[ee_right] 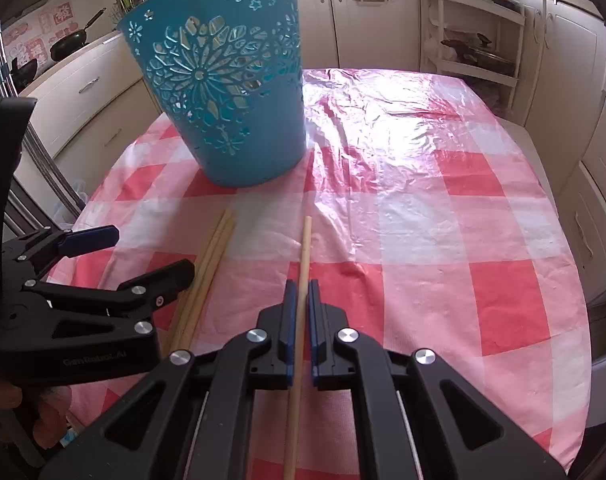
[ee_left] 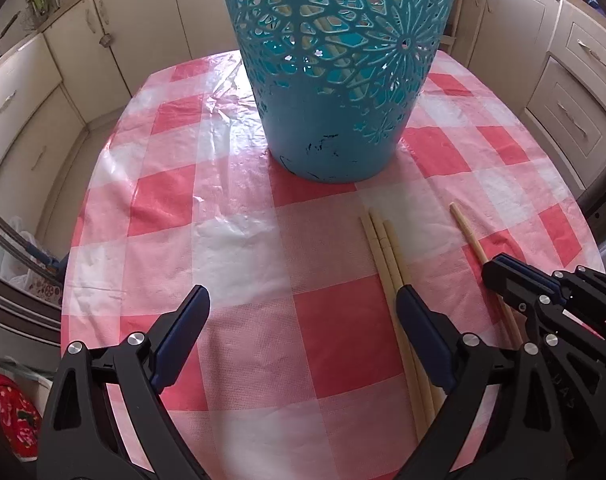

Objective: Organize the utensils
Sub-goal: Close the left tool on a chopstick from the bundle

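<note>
Right gripper: its fingers are clenched on a single chopstick, one blue pad on each side of the stick, which runs forward out past the fingertips and back under the gripper body.
Single chopstick: it lies along the checked tablecloth on the table, its far tip pointing toward the basket; whether it is lifted off the cloth cannot be told.
Left gripper: its fingers are released and spread wide, with only bare tablecloth between them (nothing held).
Bundle of chopsticks: three pale sticks lie side by side, touching one another, on the cloth; they pass just under the right-hand finger of the left gripper, and their far ends reach ahead of that fingertip.
Bundle seen from the right wrist: it lies to the left of the clenched fingers, well beside the single chopstick and roughly parallel to it, with the left gripper over its near part.
Basket: a blue plastic basket with cut-out flower patterns stands upright on the table, ahead of both pairs of fingers and beyond the far tips of all the sticks; pale sticks show through its cut-outs (count unclear).
Surroundings: cream kitchen cabinets ring the table, beyond the basket.
</note>
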